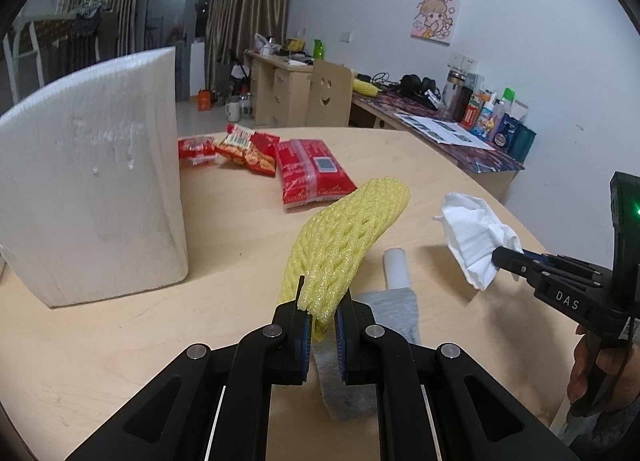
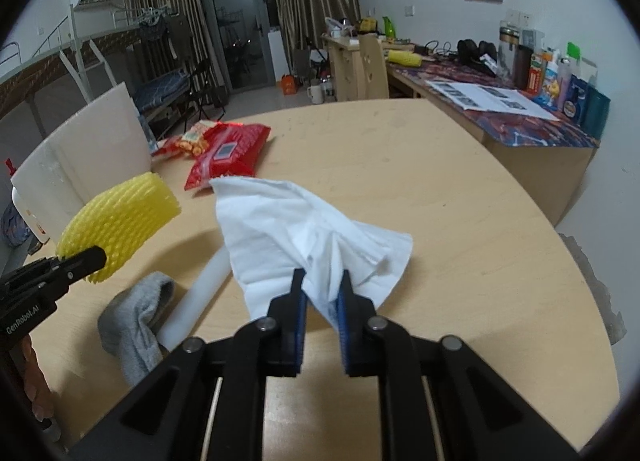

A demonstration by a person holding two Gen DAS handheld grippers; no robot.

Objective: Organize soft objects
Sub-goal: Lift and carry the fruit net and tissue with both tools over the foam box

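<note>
My left gripper [image 1: 323, 303] is shut on a yellow foam net sleeve [image 1: 348, 229] and holds it above the table; it also shows in the right wrist view [image 2: 118, 221]. My right gripper [image 2: 323, 287] is shut on a white tissue [image 2: 296, 229], lifted off the table; it also shows in the left wrist view [image 1: 476, 237]. A grey sock [image 2: 134, 321] and a white foam cylinder [image 2: 200, 297] lie on the table below the left gripper.
A big white foam block [image 1: 92, 185] stands at the table's left. Red snack packets [image 1: 250, 149] and a red wipes pack [image 1: 312, 171] lie behind it on the round wooden table [image 2: 440, 197]. A cluttered desk [image 2: 520, 113] stands at the right wall.
</note>
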